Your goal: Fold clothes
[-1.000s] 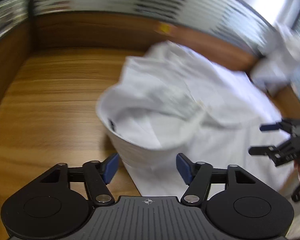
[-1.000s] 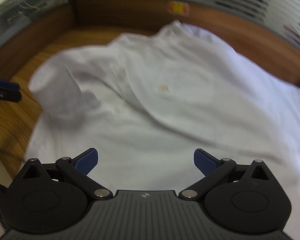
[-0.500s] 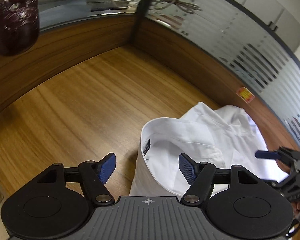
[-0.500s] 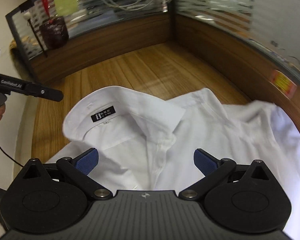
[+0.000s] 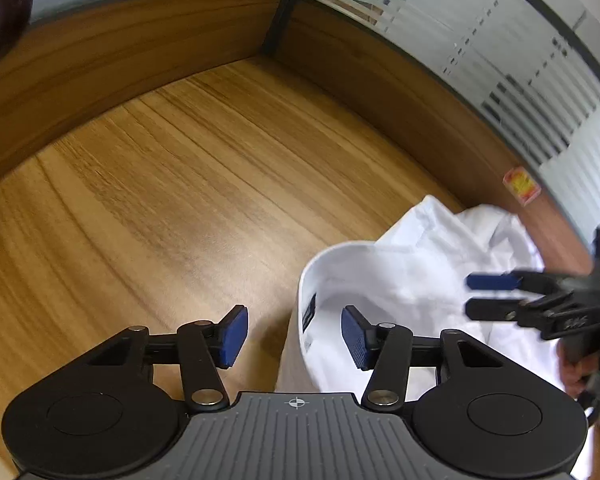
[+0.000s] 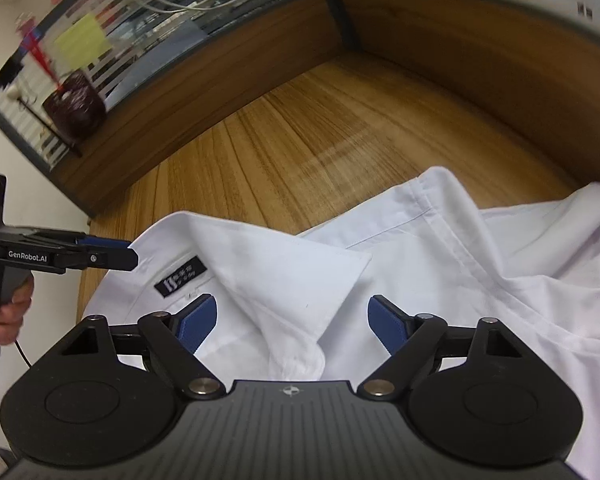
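**White shirt loose on the desk, both grippers empty**

The wooden desk (image 6: 340, 136) fills both views, walled at its far edges by a raised wooden partition (image 6: 228, 64) topped with striped glass. A white dress shirt (image 6: 440, 280) lies crumpled along the near edge toward the right side, collar (image 6: 260, 256) up and open, with a black neck label (image 6: 182, 276) showing inside it. The far left of the desk carries nothing.

The left gripper (image 5: 294, 336) hovers at the collar's left rim, jaws spread, gripping nothing. The right gripper (image 6: 292, 324) hangs over the collar and placket, jaws also wide apart, empty.

The shirt looks light, thin and limp; it will likely sag and drag rather than hold shape. The collar band and the stitched shoulder seam (image 6: 452, 224) seem the stiffest parts, so a pinch there, or at both shoulders, should carry the body best.

Sleeves, cuffs and hem run out of frame or lie buried in folds, so its layout is unclear. The label text is too small to read. The right gripper is motion-blurred in the left wrist view.
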{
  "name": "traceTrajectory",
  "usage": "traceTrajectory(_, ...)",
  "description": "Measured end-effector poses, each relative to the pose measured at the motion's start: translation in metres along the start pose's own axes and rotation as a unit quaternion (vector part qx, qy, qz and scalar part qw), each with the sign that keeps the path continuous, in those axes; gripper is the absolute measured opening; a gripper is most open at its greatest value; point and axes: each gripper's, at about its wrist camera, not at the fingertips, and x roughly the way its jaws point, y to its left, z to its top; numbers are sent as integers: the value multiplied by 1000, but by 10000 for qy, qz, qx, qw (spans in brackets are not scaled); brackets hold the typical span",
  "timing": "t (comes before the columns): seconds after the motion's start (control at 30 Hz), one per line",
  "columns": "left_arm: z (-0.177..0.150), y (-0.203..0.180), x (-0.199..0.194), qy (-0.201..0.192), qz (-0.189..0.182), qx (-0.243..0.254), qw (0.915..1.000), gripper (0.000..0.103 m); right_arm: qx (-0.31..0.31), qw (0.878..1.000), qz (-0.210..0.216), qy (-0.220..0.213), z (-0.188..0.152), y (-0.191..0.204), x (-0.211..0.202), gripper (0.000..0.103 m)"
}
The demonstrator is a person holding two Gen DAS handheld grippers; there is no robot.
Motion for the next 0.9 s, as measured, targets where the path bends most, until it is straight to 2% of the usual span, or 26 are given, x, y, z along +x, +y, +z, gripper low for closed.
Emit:
traceTrajectory(0.1,3,8,10,52,-247,-329,9991,39,396,9991,165,-72,1,-12,10,82)
traceTrajectory(0.13,4,10,13,61,-345,-422,9985,34,549,9982,232,-101,2,-16,12,75)
traceTrajectory(0.17,3,12,16,62,-393,-511,9979,33,713,9968,333,-151,1,-19,15,69)
traceTrajectory(0.23,3,14,22,64,-489,-687,9964,31,1027,9932,494,-228,0,-25,18,67)
traceTrajectory(0.27,2,16,25,65,-537,-775,9955,29,1178,9912,556,-255,-2,-28,20,61)
traceTrajectory(0.33,1,19,28,56,-621,-967,9934,13,1446,9864,736,-274,-4,-34,22,51)
traceTrajectory(0.47,-3,23,30,14,-769,-1295,9886,12,1556,9829,928,-315,-8,-35,17,41)
traceTrajectory(0.6,1,14,31,102,-658,-996,9928,12,1498,9829,996,-396,-12,-29,4,39)
traceTrajectory(0.7,6,9,34,204,-425,-795,9957,13,1474,9831,993,-445,-15,-24,-3,37)
traceTrajectory(0.9,9,-3,36,249,-292,-315,9988,14,1123,9906,630,-452,-17,-10,-8,37)
